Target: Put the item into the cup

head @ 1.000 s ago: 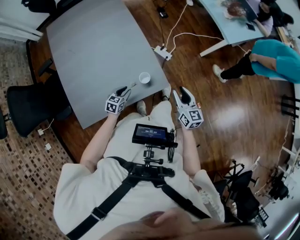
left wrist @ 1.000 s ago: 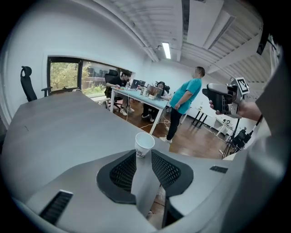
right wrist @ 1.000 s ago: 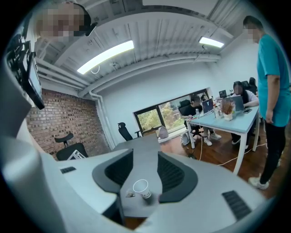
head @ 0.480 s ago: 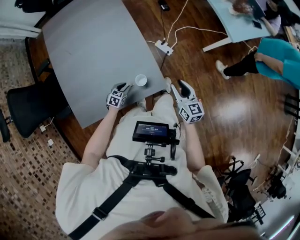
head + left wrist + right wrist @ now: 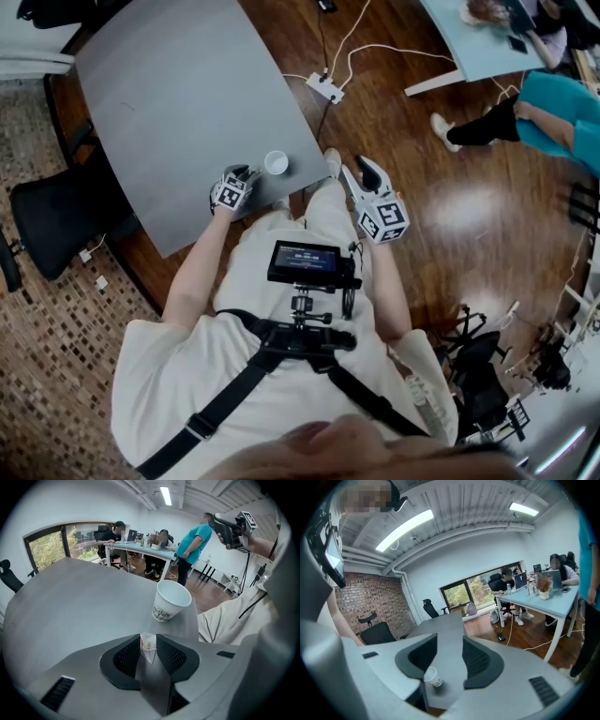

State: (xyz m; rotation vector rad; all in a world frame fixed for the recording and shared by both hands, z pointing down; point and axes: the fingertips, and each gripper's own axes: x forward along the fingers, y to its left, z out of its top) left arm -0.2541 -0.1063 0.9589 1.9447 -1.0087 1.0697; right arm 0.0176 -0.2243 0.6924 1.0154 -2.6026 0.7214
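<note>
Over on the left, the left gripper [image 5: 242, 174] hangs above the near edge of the grey table [image 5: 178, 94]. Its jaws are pressed together on the small packet [image 5: 148, 644], a thin, see-through sachet with a pointed lower end and a touch of red at its top. The packet stands upright in the narrow slot between the two black pads and touches both. It is above the table, not in the cup.

Just ahead of those jaws and a little to the right, we see the cup [image 5: 170, 601]. It is white paper with a dark printed band near its base. It stands on the table close to the corner nearest the person, mouth up, showing us its white inner wall. The packet and the cup are near each other but apart.

Further right, the right gripper [image 5: 364, 176] is held off the table's edge, over the wooden floor [image 5: 441, 216] and beside the person's leg. Its jaws stand wide apart and grip nothing. Through the gap, its own view shows only the table and the cup, well away from it.

We count two grippers, one packet, one cup and one grey table. Two black office chairs [image 5: 375, 630] show in the right gripper view.
</note>
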